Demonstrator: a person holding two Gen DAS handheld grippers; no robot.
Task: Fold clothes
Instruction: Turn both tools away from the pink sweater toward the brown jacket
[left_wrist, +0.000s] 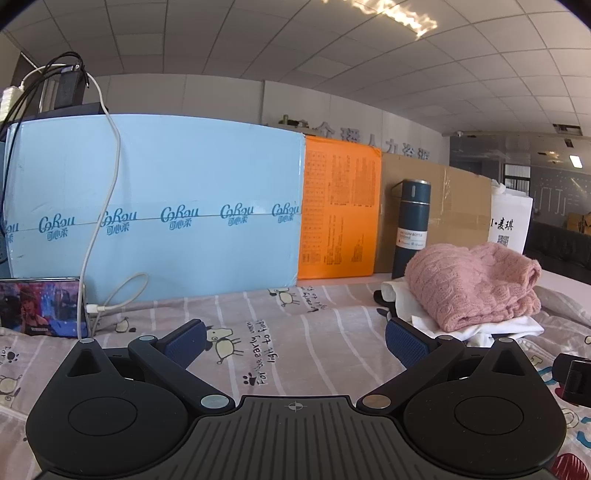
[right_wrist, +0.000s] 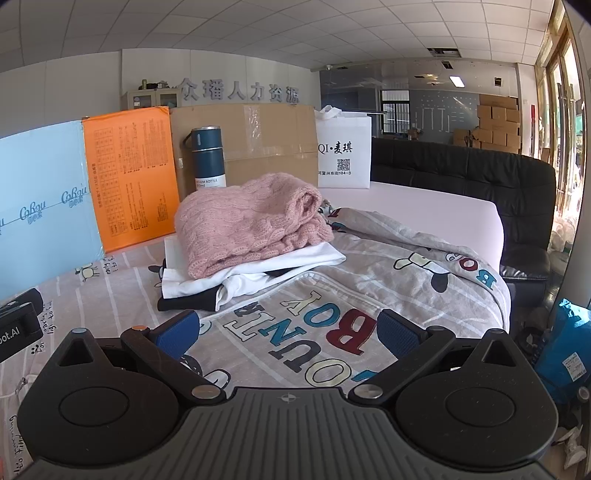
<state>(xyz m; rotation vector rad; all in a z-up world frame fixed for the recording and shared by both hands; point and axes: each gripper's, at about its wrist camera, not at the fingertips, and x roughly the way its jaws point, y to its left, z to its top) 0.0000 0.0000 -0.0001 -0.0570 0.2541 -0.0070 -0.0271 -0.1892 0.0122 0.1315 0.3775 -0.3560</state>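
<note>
1. Left gripper (left_wrist: 295, 341) is hovering over the printed bedsheet (left_wrist: 303, 325), jaws standing fully spread, nothing between them
2. Right gripper (right_wrist: 288, 330) is hovering over the printed blanket (right_wrist: 332, 302), jaws likewise released and empty
3. Pink knit sweater (right_wrist: 247, 225) is lying folded on top of a white garment (right_wrist: 258, 269), which is resting on a black garment (right_wrist: 184, 301); the stack is sitting beyond the right gripper and to the far right of the left gripper, apart from both
4. Blue vacuum bottle (right_wrist: 207, 158) is standing upright behind the stack, in front of a cardboard box (right_wrist: 258, 136)
5. A phone (left_wrist: 40, 312) is lying at the near left, screen lit, charging cable (left_wrist: 107, 184) plugged in
</note>
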